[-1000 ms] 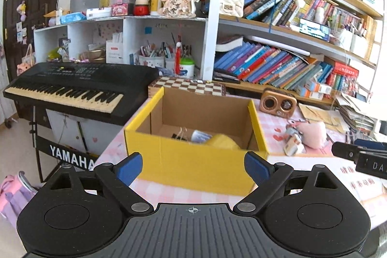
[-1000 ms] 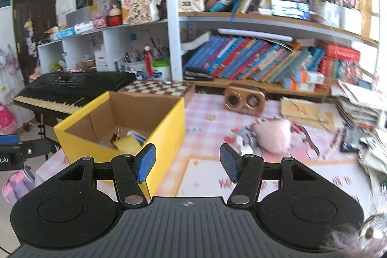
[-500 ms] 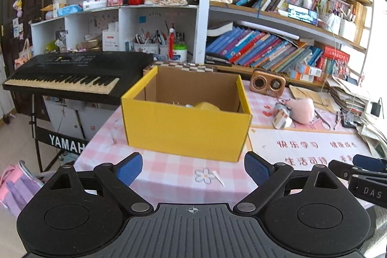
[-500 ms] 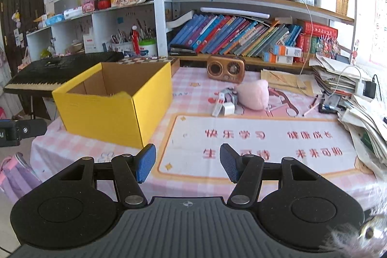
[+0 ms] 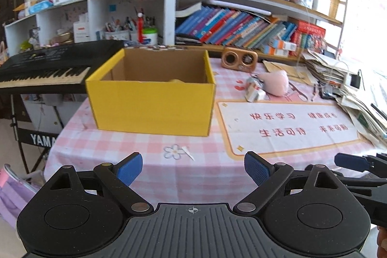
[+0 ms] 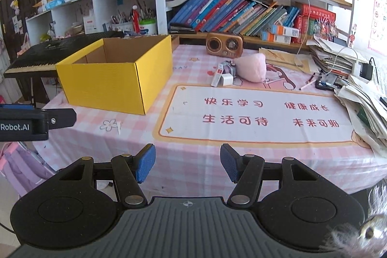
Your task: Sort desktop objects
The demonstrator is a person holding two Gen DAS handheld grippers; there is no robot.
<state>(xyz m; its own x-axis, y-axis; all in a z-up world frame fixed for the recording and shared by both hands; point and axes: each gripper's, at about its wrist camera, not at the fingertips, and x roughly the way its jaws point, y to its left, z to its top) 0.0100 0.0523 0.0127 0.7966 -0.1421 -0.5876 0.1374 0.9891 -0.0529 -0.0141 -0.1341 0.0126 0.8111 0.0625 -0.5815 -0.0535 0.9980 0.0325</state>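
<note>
Yellow box [image 5: 151, 108] sits near the worktop's [image 5: 135, 144] left edge; the mat [image 6: 254, 113] beside it lies bare. Your left gripper [image 5: 192, 168] and right gripper [image 6: 187, 162] hover with fingers spread, pinching nothing.

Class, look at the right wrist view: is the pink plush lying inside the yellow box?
No, the pink plush lies on the tablecloth, right of the yellow box.

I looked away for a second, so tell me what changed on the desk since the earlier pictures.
Both grippers, left gripper and right gripper, pulled back from the yellow box to the table's near edge. Nothing was grasped or released. Jaws stayed open and empty; the box and pink plush kept their places.
</note>
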